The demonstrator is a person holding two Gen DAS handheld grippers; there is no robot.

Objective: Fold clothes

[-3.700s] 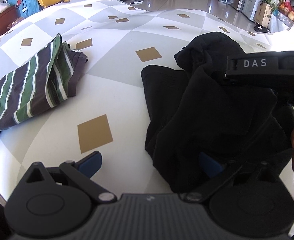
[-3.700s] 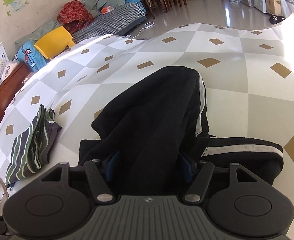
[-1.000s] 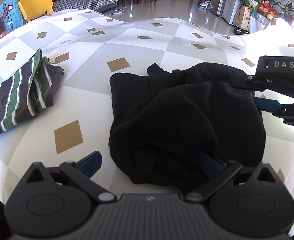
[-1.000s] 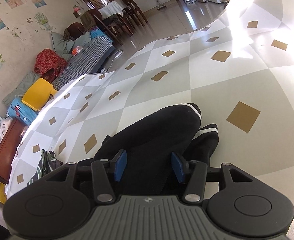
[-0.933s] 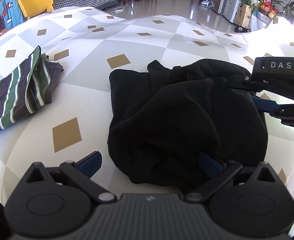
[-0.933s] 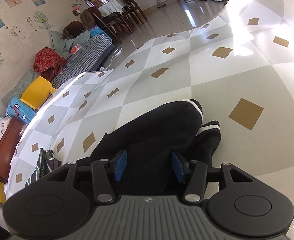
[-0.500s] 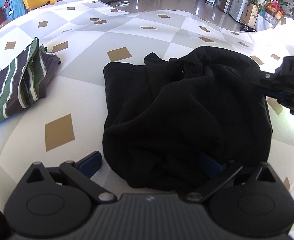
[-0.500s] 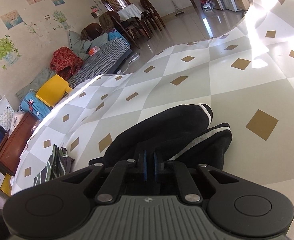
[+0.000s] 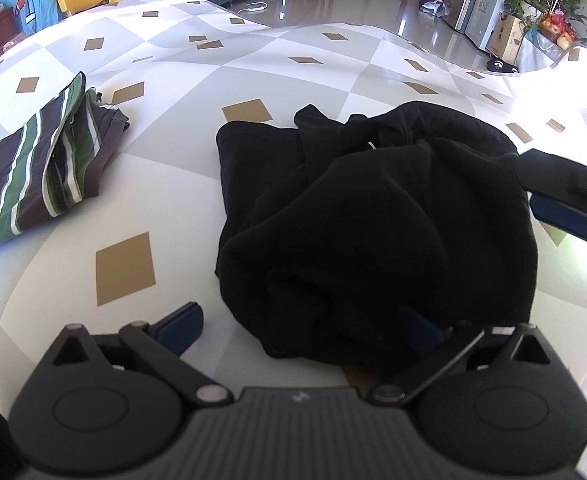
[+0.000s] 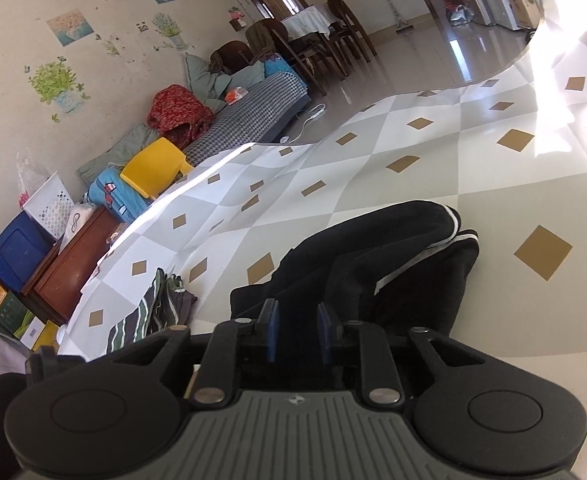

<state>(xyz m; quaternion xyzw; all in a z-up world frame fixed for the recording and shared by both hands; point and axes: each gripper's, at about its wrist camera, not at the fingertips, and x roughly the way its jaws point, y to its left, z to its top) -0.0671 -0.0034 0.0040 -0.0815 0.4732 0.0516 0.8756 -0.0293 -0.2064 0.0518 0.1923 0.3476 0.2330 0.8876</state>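
Observation:
A black garment [image 9: 373, 208] lies in a loose heap on the checked tablecloth [image 9: 125, 268]. My left gripper [image 9: 299, 326] is open wide at its near edge; the left fingertip [image 9: 181, 324] rests over bare cloth and the right one is tucked into a fold. In the right wrist view the black garment [image 10: 393, 256] shows white stripes at its far end. My right gripper [image 10: 298, 330] hovers at its near side, jaws opening with a narrow gap and no cloth pinched. From the left wrist view the right gripper [image 9: 569, 208] is at the heap's right edge.
A folded green, white and dark striped garment [image 9: 33, 176] lies at the left of the table, also visible as the striped garment [image 10: 145, 316]. A yellow chair [image 10: 153, 164], boxes and a sofa stand beyond the table's far edge. Bare tablecloth surrounds the heap.
The right gripper's jaws came fully together, then parted a little, and it drew back and up from the heap toward the right edge. The left gripper stayed put, still open.

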